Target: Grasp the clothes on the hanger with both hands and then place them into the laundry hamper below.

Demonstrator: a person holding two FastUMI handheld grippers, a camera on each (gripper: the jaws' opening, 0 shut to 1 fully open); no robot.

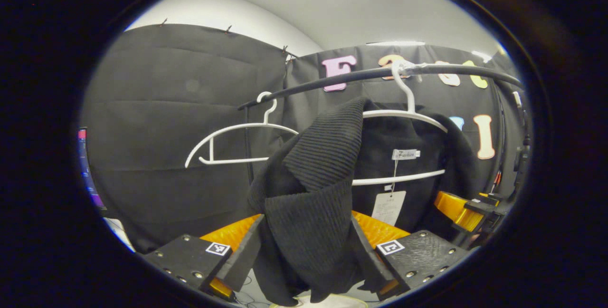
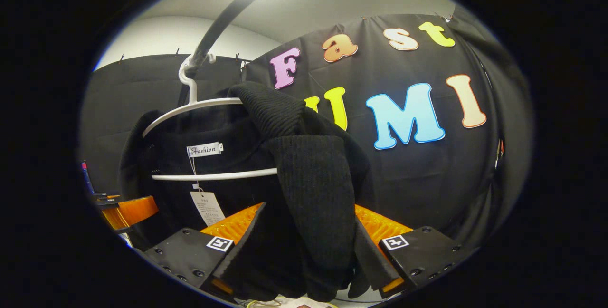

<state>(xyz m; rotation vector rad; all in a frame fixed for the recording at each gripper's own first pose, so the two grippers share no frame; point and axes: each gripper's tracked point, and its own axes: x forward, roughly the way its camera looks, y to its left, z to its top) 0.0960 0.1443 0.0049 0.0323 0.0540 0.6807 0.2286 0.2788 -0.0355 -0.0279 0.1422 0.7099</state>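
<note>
Clothes here means one black ribbed knit garment [image 1: 327, 156], draped on a white hanger [image 1: 408, 114] whose hook sits over a dark rail [image 1: 332, 81]. In the left gripper view the left gripper [image 1: 306, 246] has its two fingers pressed against a bunched fold of the knit, one finger on each side, so it is pinching the cloth; the fold rises from between the fingers up to the hanger's shoulder just ahead. Past the fold, a paper tag [image 1: 388, 207] hangs on a thread from the sewn neck label, just under the hanger's lower bar. Left of the garment, farther along the same rail, hangs an empty white hanger [image 1: 232, 144]. At the lower right of this view the other tool shows, close beside the garment's far shoulder. In the right gripper view the right gripper [image 2: 306, 246] likewise clamps a thick fold of the garment [image 2: 313, 179] between both fingers, the knit running up from the fingers to the hanger [image 2: 190, 106] ahead and to the left. The tag [image 2: 207, 207] dangles left of the fingers, and the left gripper [image 2: 126, 210] shows at the lower left edge, beside the garment's other shoulder.
</note>
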